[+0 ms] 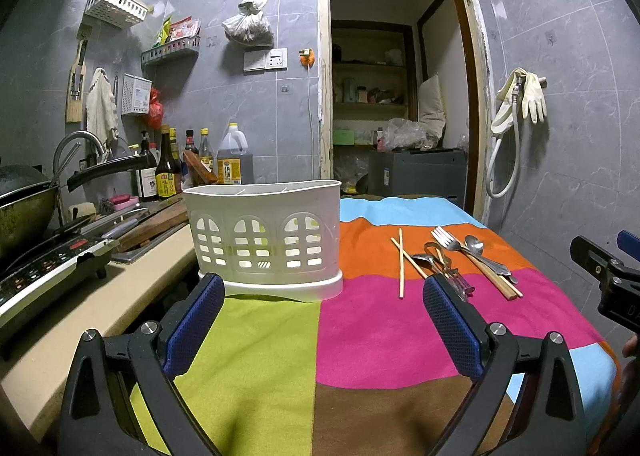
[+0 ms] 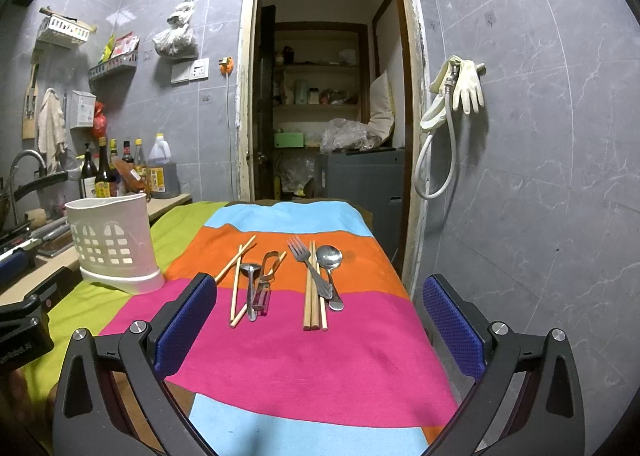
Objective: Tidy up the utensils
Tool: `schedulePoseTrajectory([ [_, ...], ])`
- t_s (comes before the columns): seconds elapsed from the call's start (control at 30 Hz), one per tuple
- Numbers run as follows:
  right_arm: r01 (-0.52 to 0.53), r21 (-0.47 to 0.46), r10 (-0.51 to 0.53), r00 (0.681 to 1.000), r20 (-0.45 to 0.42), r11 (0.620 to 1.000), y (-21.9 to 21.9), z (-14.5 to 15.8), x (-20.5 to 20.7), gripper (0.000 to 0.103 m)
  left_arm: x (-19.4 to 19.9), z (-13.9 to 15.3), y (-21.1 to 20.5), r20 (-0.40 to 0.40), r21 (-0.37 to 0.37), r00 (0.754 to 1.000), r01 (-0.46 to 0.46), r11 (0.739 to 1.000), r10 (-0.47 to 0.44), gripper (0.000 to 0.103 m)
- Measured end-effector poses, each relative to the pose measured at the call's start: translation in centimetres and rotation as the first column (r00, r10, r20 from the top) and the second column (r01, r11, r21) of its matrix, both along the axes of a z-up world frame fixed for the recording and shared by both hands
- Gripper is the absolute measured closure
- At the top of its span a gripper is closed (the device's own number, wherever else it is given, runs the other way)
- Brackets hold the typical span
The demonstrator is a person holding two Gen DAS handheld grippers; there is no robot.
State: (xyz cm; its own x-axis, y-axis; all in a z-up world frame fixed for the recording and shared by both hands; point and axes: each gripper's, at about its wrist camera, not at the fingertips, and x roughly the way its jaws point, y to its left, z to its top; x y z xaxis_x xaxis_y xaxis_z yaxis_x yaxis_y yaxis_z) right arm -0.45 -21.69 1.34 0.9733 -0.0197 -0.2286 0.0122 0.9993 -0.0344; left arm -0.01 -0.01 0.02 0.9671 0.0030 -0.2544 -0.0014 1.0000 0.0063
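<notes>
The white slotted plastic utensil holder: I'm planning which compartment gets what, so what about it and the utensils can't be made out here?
- White slotted plastic utensil holder: interior and dividers hidden by its own wall in both views.
- Small steel spoon and peeler: overlapping in the right wrist view; the left tool's right finger covers their handles in the left wrist view.
- Light wooden chopsticks: partly under the steel fork.

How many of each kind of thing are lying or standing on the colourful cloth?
Chopsticks: 6
Spoons: 2
Fork: 1
Peeler: 1
White basket: 1
Total: 11
</notes>
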Motion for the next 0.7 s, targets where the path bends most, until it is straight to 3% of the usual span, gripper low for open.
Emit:
schedulePoseTrajectory([
  [0.7, 0.002, -0.001, -0.002, 1.000, -0.002, 1.000, 0.13, -0.03, 0.14, 0.000, 0.00, 0.01, 0.00, -0.004, 0.000, 1.000, 0.001, 1.000, -0.001, 0.005],
])
